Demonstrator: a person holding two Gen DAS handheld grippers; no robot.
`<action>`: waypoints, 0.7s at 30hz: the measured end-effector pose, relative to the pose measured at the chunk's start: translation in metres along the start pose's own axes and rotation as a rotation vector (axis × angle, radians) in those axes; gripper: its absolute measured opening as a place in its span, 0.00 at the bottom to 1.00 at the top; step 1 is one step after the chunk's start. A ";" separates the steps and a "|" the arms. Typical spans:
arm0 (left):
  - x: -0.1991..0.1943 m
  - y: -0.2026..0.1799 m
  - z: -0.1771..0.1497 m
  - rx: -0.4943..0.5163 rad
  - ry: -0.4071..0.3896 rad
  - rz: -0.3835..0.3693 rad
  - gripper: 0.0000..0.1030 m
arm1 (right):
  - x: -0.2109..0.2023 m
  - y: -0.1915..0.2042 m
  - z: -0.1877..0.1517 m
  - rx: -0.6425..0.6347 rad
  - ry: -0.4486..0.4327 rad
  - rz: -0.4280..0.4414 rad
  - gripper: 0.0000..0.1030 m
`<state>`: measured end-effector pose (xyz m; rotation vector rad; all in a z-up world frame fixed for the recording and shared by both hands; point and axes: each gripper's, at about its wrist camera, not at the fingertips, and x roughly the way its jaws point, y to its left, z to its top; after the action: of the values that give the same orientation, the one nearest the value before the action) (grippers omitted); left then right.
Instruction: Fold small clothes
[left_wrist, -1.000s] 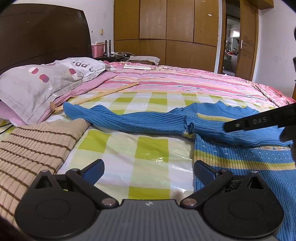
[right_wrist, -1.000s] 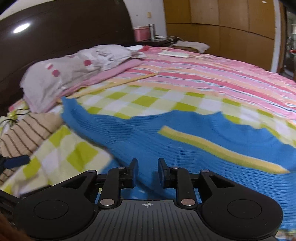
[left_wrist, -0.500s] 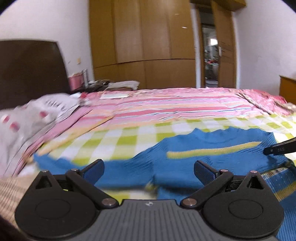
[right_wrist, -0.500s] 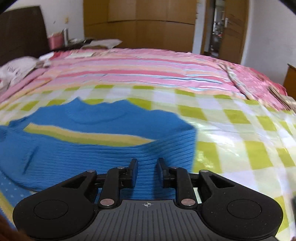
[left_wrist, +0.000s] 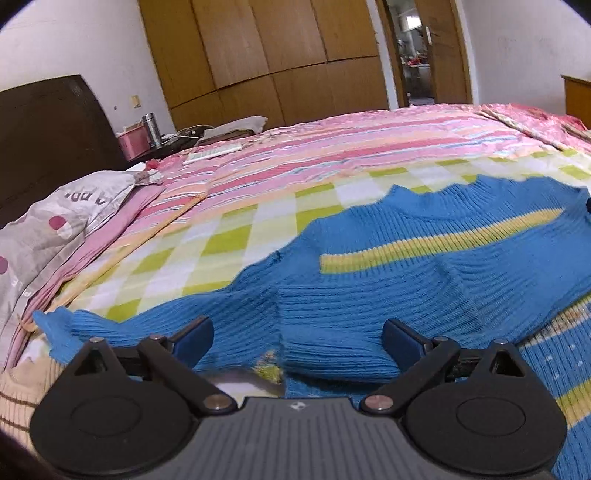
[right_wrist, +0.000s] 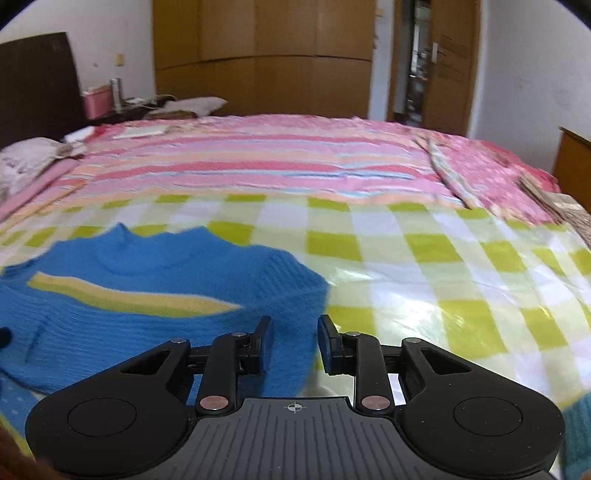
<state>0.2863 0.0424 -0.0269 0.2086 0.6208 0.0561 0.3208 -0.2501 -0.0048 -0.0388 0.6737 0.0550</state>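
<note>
Sweater (right_wrist: 155, 306) knit lies between the opening jaws of the right gripper (right_wrist: 293, 341), unclamped, at 9 o'clock on the checked sheet (right_wrist: 424, 266), while the left gripper (left_wrist: 297, 341) is spread wide over the sleeve (left_wrist: 229, 325), so loose folds may slip apart.

The sweater (left_wrist: 424, 280) lies on the checked sheet (right_wrist: 424, 258) on the bed, one sleeve (left_wrist: 147, 325) stretched left toward the pillow (left_wrist: 62, 221). Behind the sheet lies the striped cover (right_wrist: 258, 162); the wardrobe (left_wrist: 266, 55) stands beyond.
</note>
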 end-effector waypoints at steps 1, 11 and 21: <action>-0.001 0.001 0.001 -0.005 -0.004 0.010 1.00 | 0.000 0.003 0.002 -0.004 -0.002 0.003 0.29; 0.017 0.013 0.009 -0.003 0.028 0.042 0.81 | 0.029 0.024 0.002 -0.156 0.032 0.036 0.47; 0.017 0.033 0.012 -0.077 0.092 -0.087 0.53 | 0.023 0.024 0.000 -0.161 0.031 0.063 0.11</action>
<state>0.3076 0.0747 -0.0206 0.1046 0.7179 0.0057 0.3370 -0.2252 -0.0199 -0.1738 0.7000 0.1694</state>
